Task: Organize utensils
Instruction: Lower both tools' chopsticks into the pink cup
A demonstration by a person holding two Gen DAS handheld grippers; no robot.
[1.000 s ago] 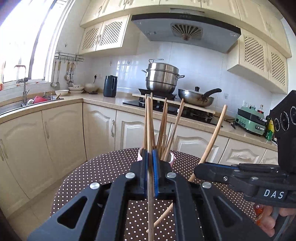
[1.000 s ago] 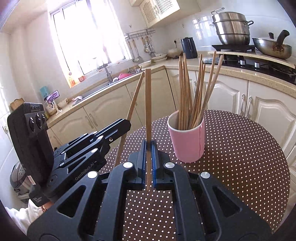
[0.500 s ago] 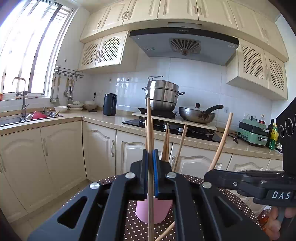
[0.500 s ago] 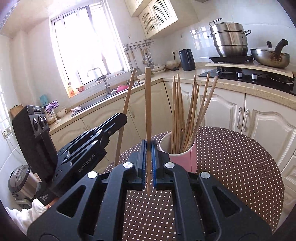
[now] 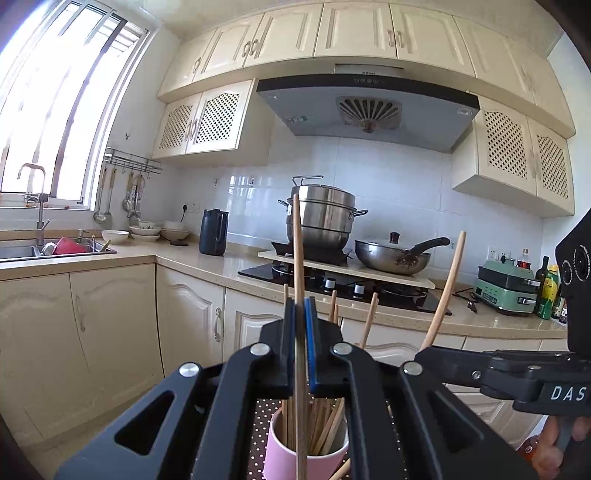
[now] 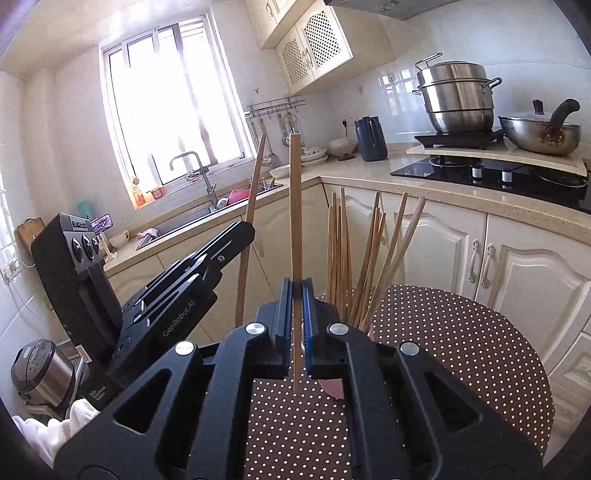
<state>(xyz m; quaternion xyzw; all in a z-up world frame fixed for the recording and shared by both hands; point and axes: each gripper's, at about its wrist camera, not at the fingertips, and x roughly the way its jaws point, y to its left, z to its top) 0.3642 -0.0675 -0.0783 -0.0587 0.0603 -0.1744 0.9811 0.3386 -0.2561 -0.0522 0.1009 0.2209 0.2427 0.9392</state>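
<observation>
My right tongs read "DAS", left tongs "GenRobot.AI"; each clamps one chopstick. Pink cup holds chopstick bundle.

Strong daylight pours through the window, blown out to white glare in both views. Fisheye lenses bend the cabinets at dark-vignetted corners. Focus stays crisp throughout.

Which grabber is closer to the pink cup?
Left. The left gripper hangs right above the pink cup, its chopstick reaching down inside. The right gripper holds its chopstick just beside the cup.
</observation>
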